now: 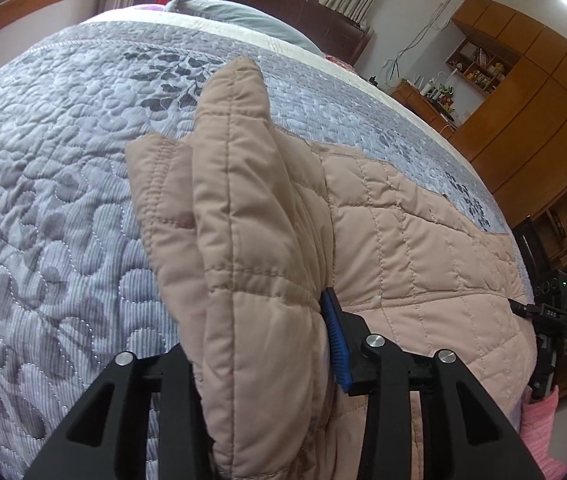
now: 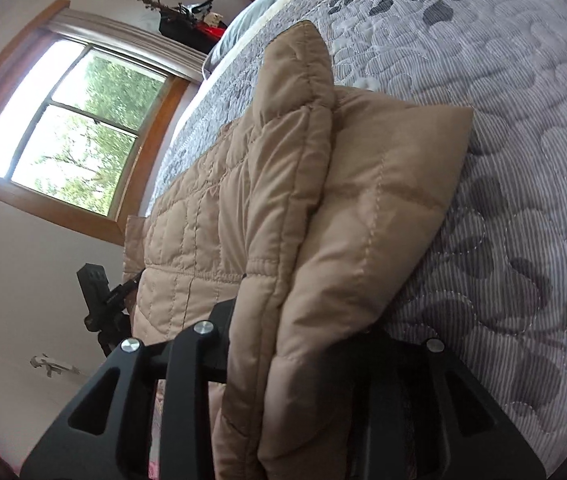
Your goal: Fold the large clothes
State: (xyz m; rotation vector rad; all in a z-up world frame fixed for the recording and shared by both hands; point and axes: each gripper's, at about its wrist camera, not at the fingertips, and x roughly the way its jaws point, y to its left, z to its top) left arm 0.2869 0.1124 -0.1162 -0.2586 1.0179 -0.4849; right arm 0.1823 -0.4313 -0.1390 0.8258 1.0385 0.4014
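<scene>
A tan quilted jacket (image 1: 423,240) lies spread on a bed covered by a grey leaf-pattern quilt (image 1: 63,200). My left gripper (image 1: 267,344) is shut on a thick bunched fold of the jacket (image 1: 251,220) that stands up between its fingers; one blue pad (image 1: 335,344) shows at the right of the fold. My right gripper (image 2: 303,344) is shut on another doubled edge of the jacket (image 2: 323,220), lifted off the quilt (image 2: 503,160). The rest of the jacket (image 2: 187,232) lies flat to the left. The other gripper shows at each view's edge (image 1: 547,320) (image 2: 99,300).
A grey pillow (image 1: 235,16) and dark headboard (image 1: 283,0) are at the far end of the bed. Wooden wardrobes and shelves (image 1: 523,92) stand to the right. A window (image 2: 67,132) is on the wall beside the bed. Pink cloth (image 1: 539,424) shows at the lower right.
</scene>
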